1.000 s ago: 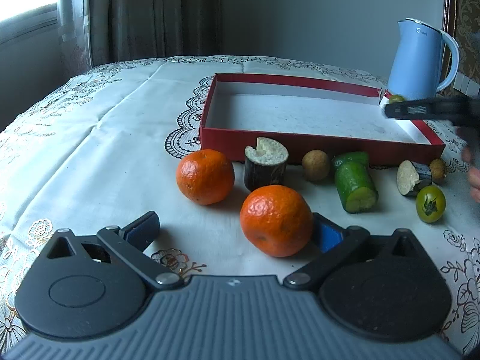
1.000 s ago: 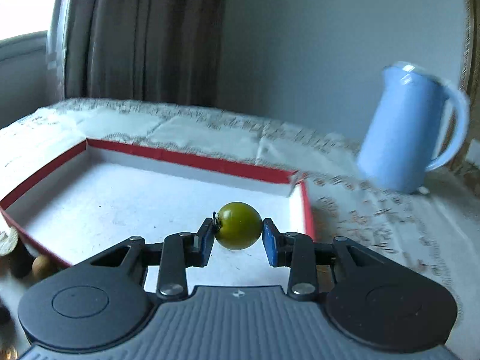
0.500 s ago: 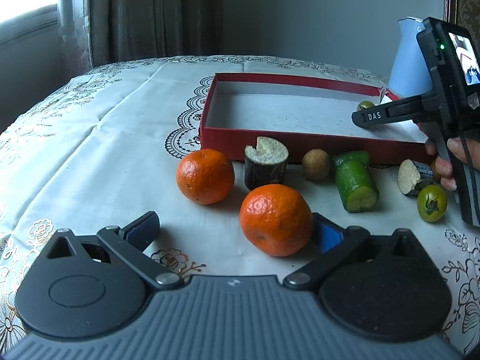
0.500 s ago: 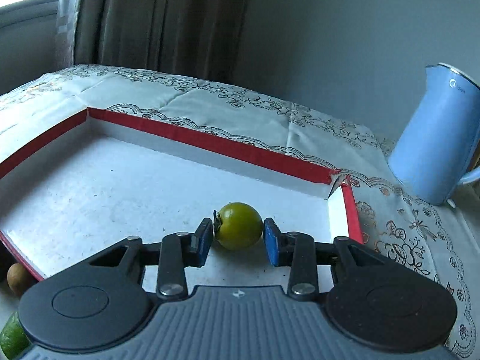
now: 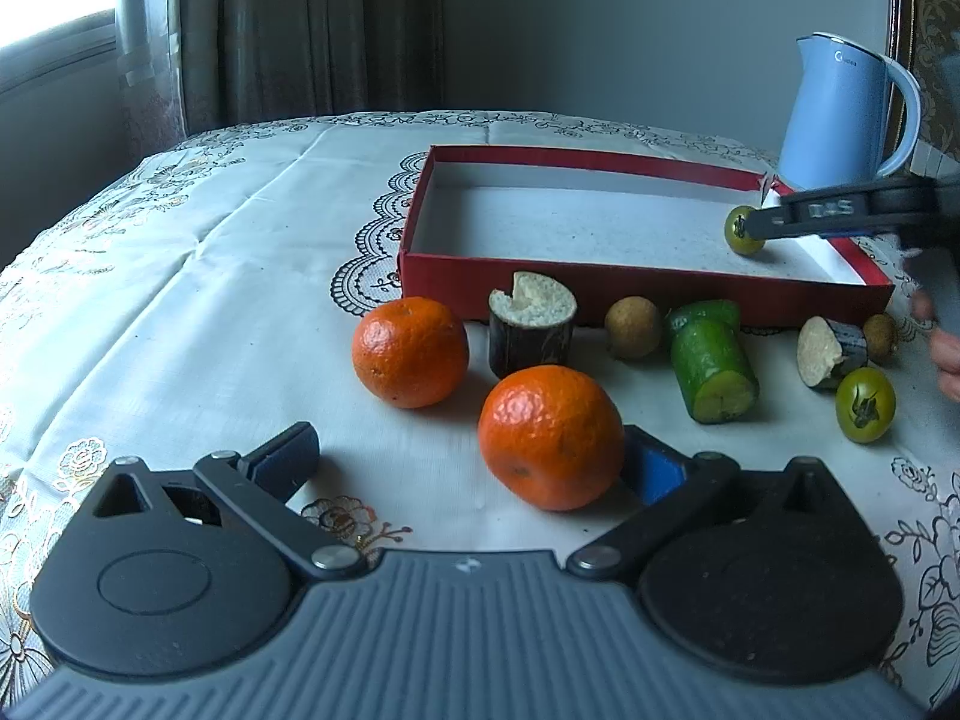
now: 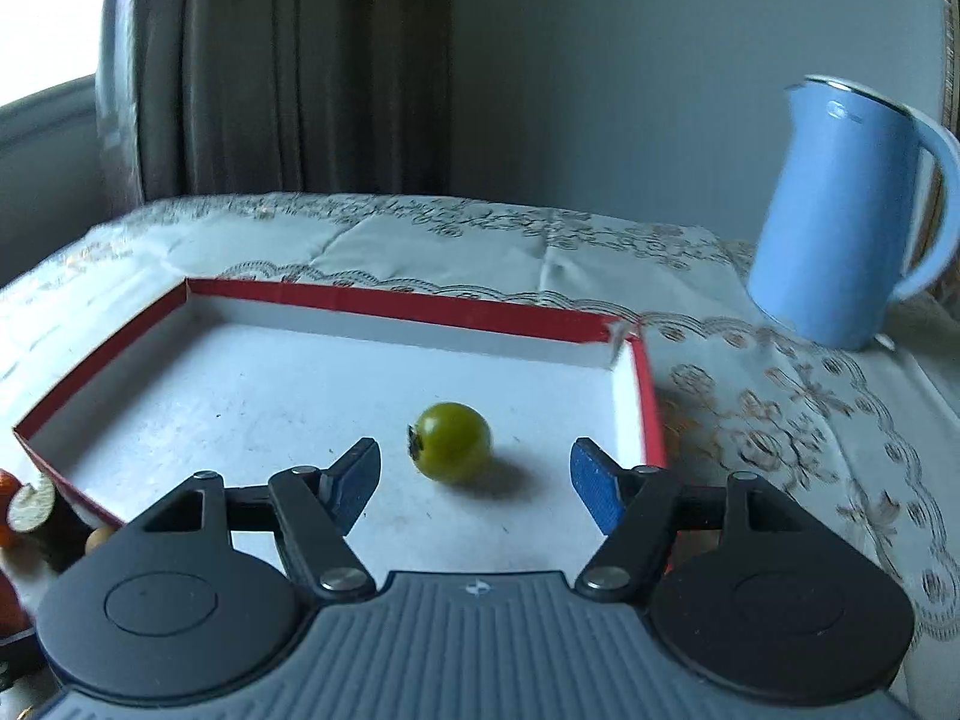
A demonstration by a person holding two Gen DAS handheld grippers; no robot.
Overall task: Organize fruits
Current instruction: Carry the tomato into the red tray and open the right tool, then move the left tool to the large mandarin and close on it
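Your right gripper (image 6: 474, 474) has just been opening: the blue-padded jaws that pinched the small round green tomato (image 6: 451, 443) a second ago now stand well apart, and the tomato sits free between them on the white floor of the shallow red-walled cardboard box (image 6: 384, 300), touching neither pad. That fruit counts as delivered. It rests near the box's right wall, toward the corner closest to the pale blue kettle (image 6: 840, 216). Being nearly a ball, it has no real long axis; its dark stem end points left, toward the box's middle.

Your left gripper (image 5: 474, 462) hangs wide open and grips nothing, though the nearer glossy orange mandarin (image 5: 551, 437) lies between its jaws, right against the right-hand blue pad. In front of the box's near wall the other fruits wait outside; the cut green cucumber piece (image 5: 711, 360) lies on its side, long axis running from the box toward you.
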